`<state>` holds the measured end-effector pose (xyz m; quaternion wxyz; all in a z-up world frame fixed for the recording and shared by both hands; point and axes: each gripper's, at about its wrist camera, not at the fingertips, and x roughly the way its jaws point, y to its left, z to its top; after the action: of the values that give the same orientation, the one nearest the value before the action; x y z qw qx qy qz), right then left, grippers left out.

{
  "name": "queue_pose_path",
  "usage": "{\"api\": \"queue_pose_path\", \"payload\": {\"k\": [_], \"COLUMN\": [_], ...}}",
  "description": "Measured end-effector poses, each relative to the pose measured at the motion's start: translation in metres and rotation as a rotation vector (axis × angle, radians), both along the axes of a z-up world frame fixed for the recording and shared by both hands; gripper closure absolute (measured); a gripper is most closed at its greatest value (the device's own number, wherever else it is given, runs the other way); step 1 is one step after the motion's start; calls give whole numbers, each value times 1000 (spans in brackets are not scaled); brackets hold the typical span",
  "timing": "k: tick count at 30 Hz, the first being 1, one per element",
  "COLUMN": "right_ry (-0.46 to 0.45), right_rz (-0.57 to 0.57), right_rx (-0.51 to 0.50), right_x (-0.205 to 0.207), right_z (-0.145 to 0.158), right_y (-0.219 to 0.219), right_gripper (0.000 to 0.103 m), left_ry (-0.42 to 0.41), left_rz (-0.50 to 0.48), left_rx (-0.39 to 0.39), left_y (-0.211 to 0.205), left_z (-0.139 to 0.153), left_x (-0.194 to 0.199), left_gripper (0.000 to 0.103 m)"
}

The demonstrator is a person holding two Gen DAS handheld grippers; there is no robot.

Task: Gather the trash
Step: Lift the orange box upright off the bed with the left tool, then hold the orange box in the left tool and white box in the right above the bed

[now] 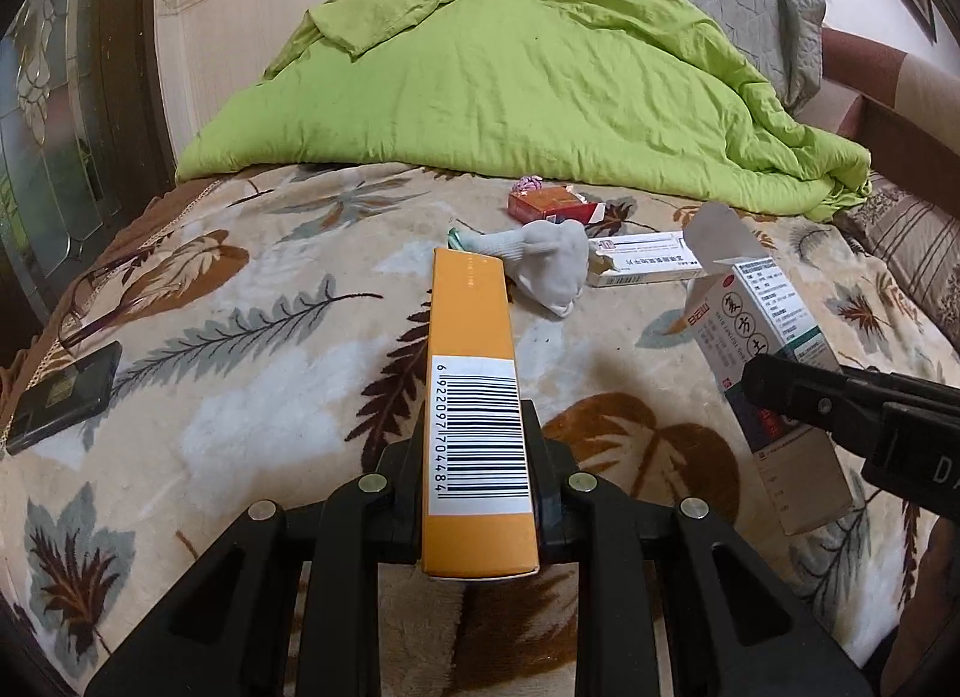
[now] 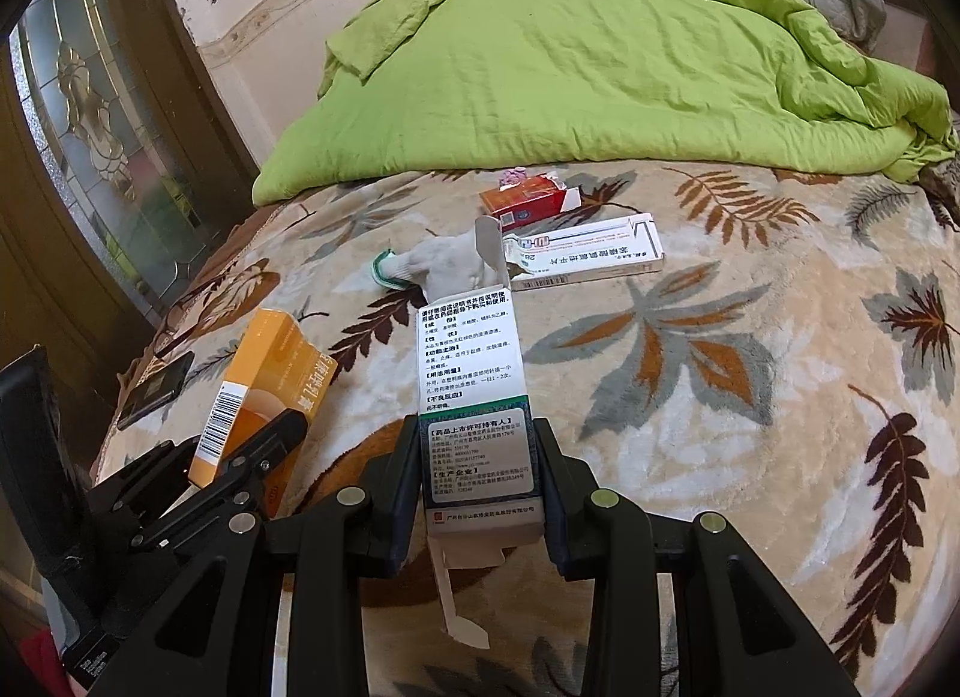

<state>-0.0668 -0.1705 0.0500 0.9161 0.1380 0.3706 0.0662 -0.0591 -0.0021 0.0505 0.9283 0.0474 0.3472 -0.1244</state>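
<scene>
Presently both tongs stood over the near part of the bed [image 1: 252, 397], each clamped on a carton. The left tongs [image 1: 478, 457] were closed narrow on an orange box [image 1: 474, 373]; its pads pressed the two long sides at the barcode end, and the box ran straight forward from the jaws toward the middle of the bed. In the right wrist view the same orange box [image 2: 264, 391] appeared tilted at the left, gripped by the left tongs [image 2: 264, 445].

The right tongs [image 2: 480, 469] were closed on a white medicine box [image 2: 471, 373], held at its lower, dark-printed end. The box's far flap stood open and a loose flap hung below the jaws. In the left wrist view this white medicine box [image 1: 774, 349] sat at the right, slanted, with the right tongs [image 1: 780, 391] across it.

Further items lay loose on the blanket, ahead of both jaws, near the bed's middle: a grey sock [image 1: 549, 262], a flat white carton [image 2: 591, 259] just beyond it, and a red pack [image 2: 528, 202] close to the edge of the green quilt [image 1: 510, 84]. A dark phone [image 1: 63, 391] lay at the left edge of the bed, well apart from both tongs.
</scene>
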Motion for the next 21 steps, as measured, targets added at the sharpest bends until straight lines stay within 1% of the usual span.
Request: {"api": "queue_pose_path", "payload": {"k": [5,21], "right_ry": [-2,-16], "right_rz": [-2,19], "right_rx": [5,-1], "right_x": [-1,-2], "right_z": [1,2], "right_y": [-1,4], "right_gripper": [65,65], "left_ry": [-12,-22], "left_rz": [-2,-1], "left_rx": [19,33], "left_y": [-3,-6], "left_z": [0,0], "left_x": [-3,-3], "left_gripper": [80,80]}}
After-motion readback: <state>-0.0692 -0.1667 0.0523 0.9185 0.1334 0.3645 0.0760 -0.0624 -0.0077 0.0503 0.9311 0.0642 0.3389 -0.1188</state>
